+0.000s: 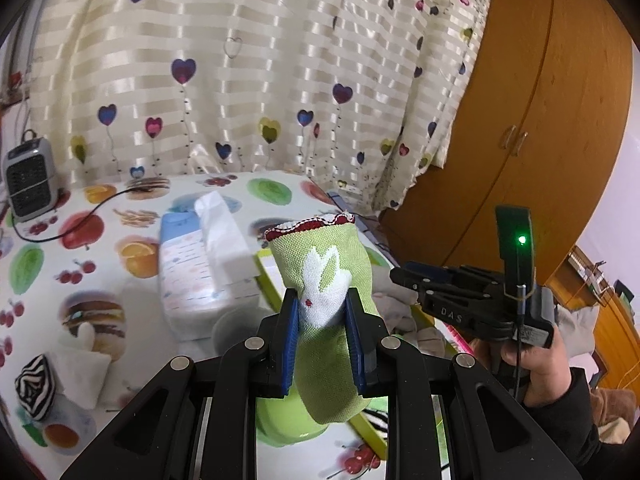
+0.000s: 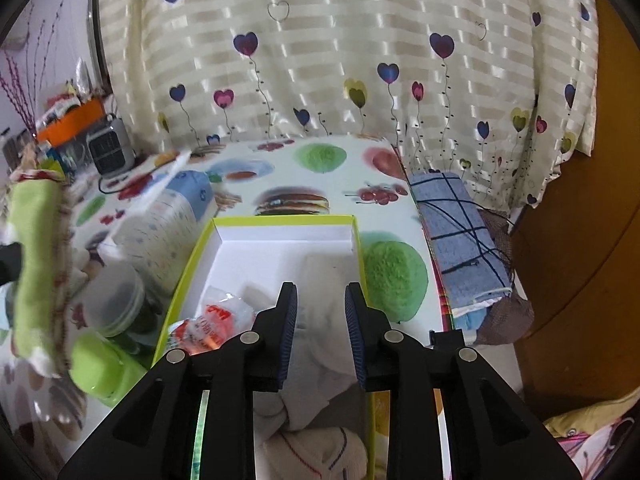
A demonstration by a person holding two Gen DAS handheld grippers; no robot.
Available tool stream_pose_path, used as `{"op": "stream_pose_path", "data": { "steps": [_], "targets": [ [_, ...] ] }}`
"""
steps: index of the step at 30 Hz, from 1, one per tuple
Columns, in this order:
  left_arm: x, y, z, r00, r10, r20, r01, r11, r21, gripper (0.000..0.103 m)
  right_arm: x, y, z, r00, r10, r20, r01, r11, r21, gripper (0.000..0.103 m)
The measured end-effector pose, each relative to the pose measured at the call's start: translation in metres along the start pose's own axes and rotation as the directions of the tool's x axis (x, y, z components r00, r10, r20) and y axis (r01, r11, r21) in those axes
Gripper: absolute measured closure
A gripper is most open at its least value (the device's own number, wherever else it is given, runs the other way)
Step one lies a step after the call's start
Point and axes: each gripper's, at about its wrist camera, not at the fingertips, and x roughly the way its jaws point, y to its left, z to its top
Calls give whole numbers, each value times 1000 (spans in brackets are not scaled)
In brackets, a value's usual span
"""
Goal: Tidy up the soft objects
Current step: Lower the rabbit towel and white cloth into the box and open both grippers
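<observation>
The left gripper (image 1: 322,320) is clamped on a green woven cloth (image 1: 324,280) with a white rabbit figure and a red scalloped hem, its ribbed blue pads pressing the cloth from both sides and holding it up above the table. The right gripper (image 2: 322,312) stands with its jaws apart and nothing pinched between them; it hangs over the near end of a shallow box (image 2: 224,224) with a lime-green rim and white inside. Soft white socks (image 2: 320,320) lie crumpled in the box's near half, beside a crinkled clear packet with red print (image 2: 216,320); the box's far half is bare. The table wears a glossy cloth (image 2: 280,168) printed with burgers and fruit. A soft tissue pack (image 1: 200,264) lies left of the box, and a small grey heater (image 1: 28,184) stands at the table's far left corner. At the table's right edge a folded blue checked towel (image 2: 456,240) rests. Behind hangs a striped satin curtain with hearts (image 1: 240,60), and a wooden wardrobe (image 1: 540,120) closes the right side
</observation>
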Motion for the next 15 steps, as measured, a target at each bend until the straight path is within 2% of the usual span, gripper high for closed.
{"op": "stream_pose_path", "data": {
  "steps": [3, 15],
  "targets": [
    [12, -5, 4, 1000, -2, -16, 2, 1000, 13, 83, -4, 1, -2, 1000, -16, 6, 16, 1000, 1, 77],
    [76, -13, 20, 993, -13, -117, 16, 1000, 23, 82, -30, 6, -27, 998, 47, 47, -49, 998, 48, 77]
  ]
}}
